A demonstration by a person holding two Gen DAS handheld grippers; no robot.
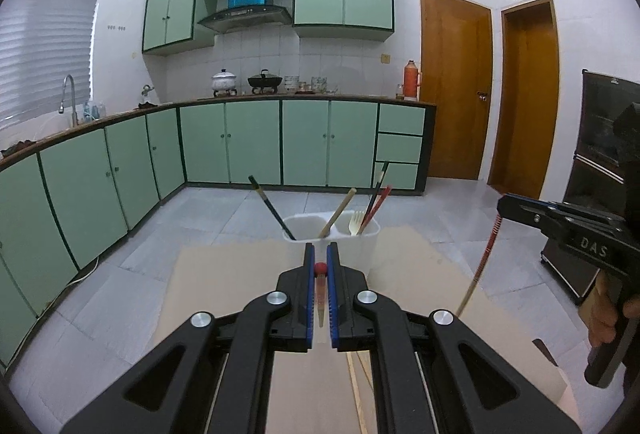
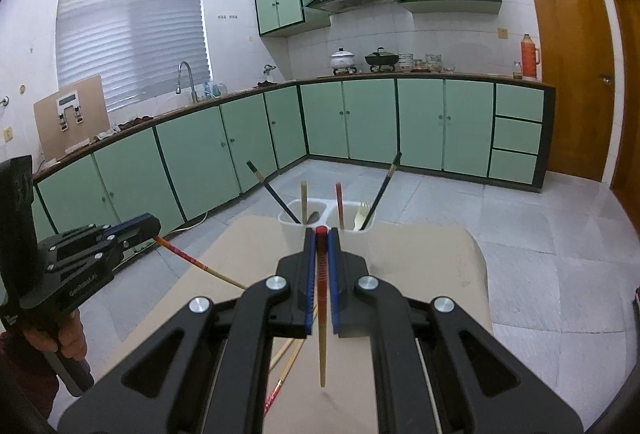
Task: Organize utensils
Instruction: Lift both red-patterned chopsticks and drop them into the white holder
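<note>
A white two-compartment utensil holder [image 1: 372, 234] [image 2: 352, 224] stands at the table's far edge with dark, wooden and red chopsticks and a pale fork [image 1: 356, 223] in it. My left gripper [image 1: 320, 266] is shut on a red-topped chopstick [image 1: 321, 294] and holds it above the table; it also shows in the right wrist view [image 2: 154, 228] with its chopstick [image 2: 192, 261] sloping down. My right gripper [image 2: 320, 234] is shut on another red-topped chopstick [image 2: 322, 314], hanging tip down; it shows in the left wrist view [image 1: 502, 208] with its chopstick [image 1: 480, 266].
More chopsticks [image 2: 286, 370] lie on the beige table [image 2: 432, 274] under the right gripper. Green cabinets, a counter with pots and a sink run along the far walls. Wooden doors [image 1: 456, 86] are at the right. A dark cabinet [image 1: 600, 154] stands right of the table.
</note>
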